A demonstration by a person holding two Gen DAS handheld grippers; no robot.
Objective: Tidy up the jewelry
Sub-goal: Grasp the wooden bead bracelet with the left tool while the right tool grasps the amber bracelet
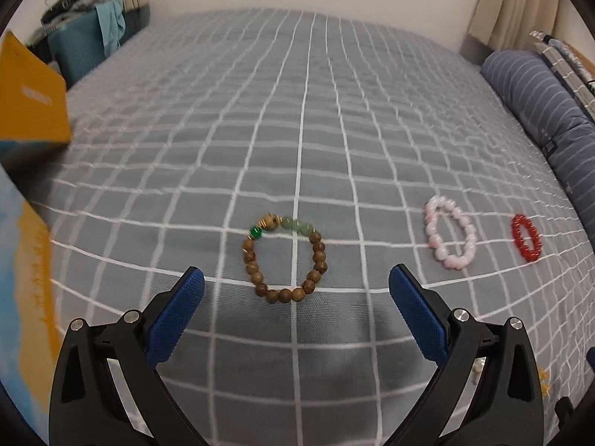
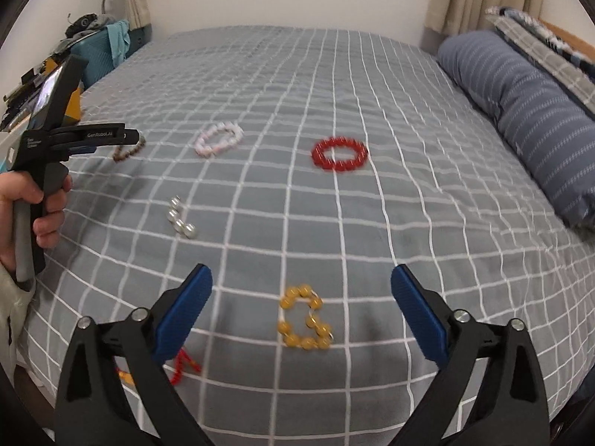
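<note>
Wooden bracelet (image 1: 285, 260): a ring of brown beads with a few green ones, lying flat on the checked bedspread (image 1: 297, 111). It is the landmark for the layout. To its right lie a pink bracelet (image 1: 450, 237) and, beyond that, a red bracelet (image 1: 525, 237). Nearer the bed's edge lie a pearl strand (image 2: 181, 218), a yellow bracelet (image 2: 305, 317) and a red string (image 2: 183, 366). A yellow-and-blue box (image 1: 26, 223) stands to its left.

Left gripper (image 1: 296, 280): fingers spread wide, holding nothing, with the wooden bracelet just ahead of the tips and centred between them. The ring has no marked long axis, so the approach is probably straight forward and down.

Right gripper (image 2: 301, 278): fingers likewise wide and empty, with the yellow bracelet between them. The left gripper is clearly the nearer to the wooden bracelet.
</note>
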